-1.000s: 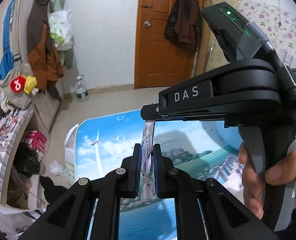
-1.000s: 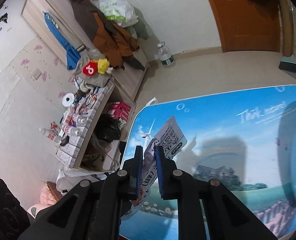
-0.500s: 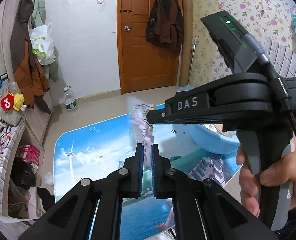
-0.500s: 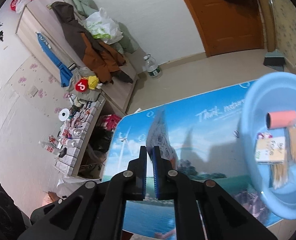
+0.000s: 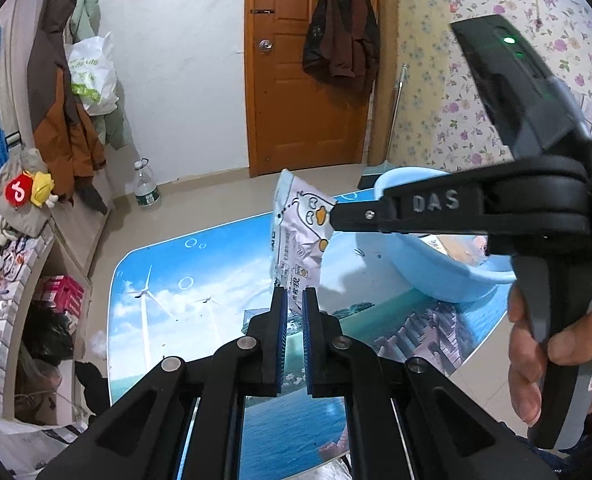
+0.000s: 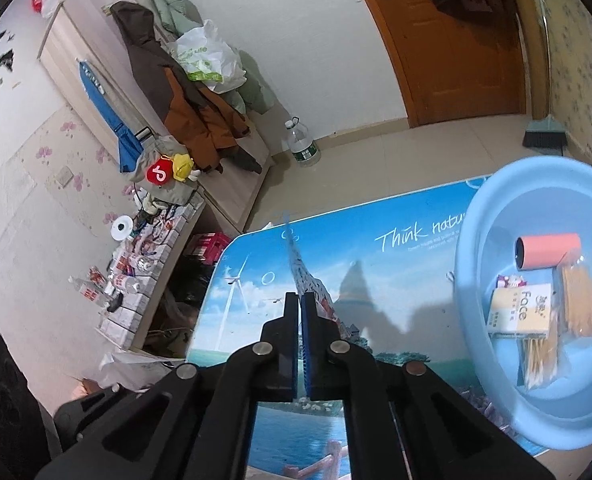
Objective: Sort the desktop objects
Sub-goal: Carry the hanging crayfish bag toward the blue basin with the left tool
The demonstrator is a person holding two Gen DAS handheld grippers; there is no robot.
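Observation:
A white snack packet (image 5: 300, 236) with cartoon print hangs above the landscape-print table (image 5: 175, 280). My left gripper (image 5: 294, 292) is shut on its lower end. My right gripper (image 5: 332, 218) reaches in from the right and pinches the packet's upper right edge. In the right wrist view the packet (image 6: 293, 256) stands edge-on, rising from my right gripper (image 6: 299, 298), which is shut on it. A light blue basin (image 6: 468, 280) sits on the table (image 6: 376, 280) to the right, also seen as the basin (image 5: 436, 272) behind the right gripper. It holds a pink roll (image 6: 548, 252), a tissue pack (image 6: 520, 312) and bagged wooden sticks (image 6: 576, 300).
A hand (image 5: 536, 360) grips the right gripper's handle. On the floor beyond the table stand a water bottle (image 6: 302, 144) and a broom (image 6: 544, 132) by the wooden door (image 5: 296, 80). Coats and a cluttered low shelf (image 6: 135, 272) line the left wall.
Both views have swung to the right and the blue basin has come into view. The right jaws have closed tight on the packet. The packet now stretches between the two grippers.

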